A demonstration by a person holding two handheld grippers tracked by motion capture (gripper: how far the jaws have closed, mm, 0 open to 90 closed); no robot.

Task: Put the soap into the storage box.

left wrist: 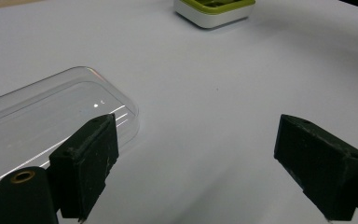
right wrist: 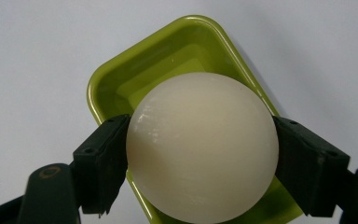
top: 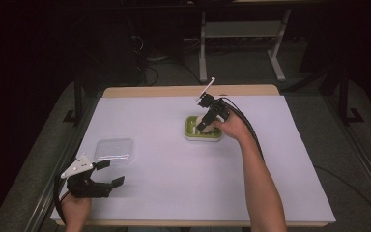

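Directly above the green tray (right wrist: pixel 116 88), the right gripper (right wrist: pixel 203 154) is clasping a pale ball (right wrist: pixel 203 144); the left gripper (left wrist: pixel 196 158) is resting spread wide beside the clear lid (left wrist: pixel 37 126) on the surface (top: pixel 174 179).

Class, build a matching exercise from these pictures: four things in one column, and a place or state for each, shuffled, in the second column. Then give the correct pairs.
Column 1
1. left gripper
2. right gripper
3. green tray
4. clear lid

Column 2
A. lies flat near the table's left side
B. jaws wide apart, nothing between them
C. sits under the pale ball
D. jaws against both sides of the pale ball

Pairs: 1-B, 2-D, 3-C, 4-A
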